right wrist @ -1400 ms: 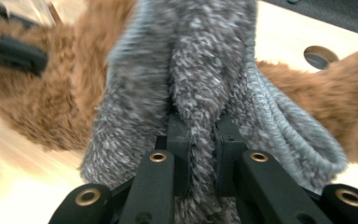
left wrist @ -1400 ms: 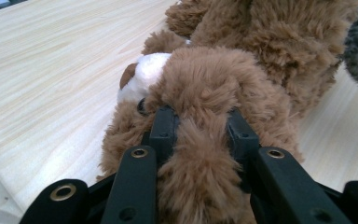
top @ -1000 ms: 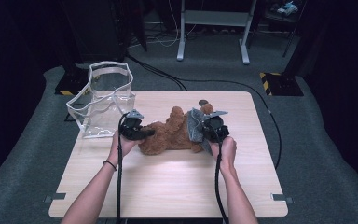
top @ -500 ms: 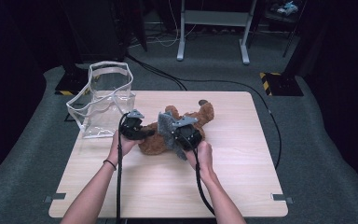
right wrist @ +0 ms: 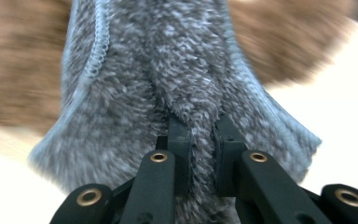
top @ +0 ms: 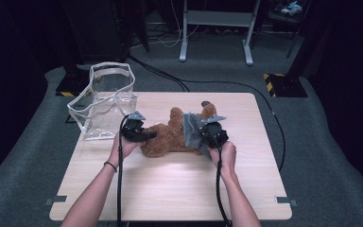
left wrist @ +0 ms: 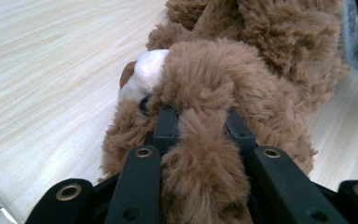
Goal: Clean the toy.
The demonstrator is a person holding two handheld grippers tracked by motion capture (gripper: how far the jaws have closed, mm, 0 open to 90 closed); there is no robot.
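Observation:
A brown plush toy lies on its side in the middle of the wooden table. My left gripper is shut on one of its furry limbs; the jaws pinch the fur close to the white muzzle. My right gripper is shut on a grey fleecy cloth, held bunched between its jaws. That grey cloth hangs against the toy's right end. In the right gripper view the brown plush toy is blurred behind the cloth.
A clear plastic bag with a white rim stands open at the table's back left corner. Cables trail from both grippers toward the front edge. Black cables and a metal stand's feet lie on the floor beyond the table.
The right gripper swung left over the toy with the grey cloth, then came back to the right. The left gripper kept its hold and stayed put.

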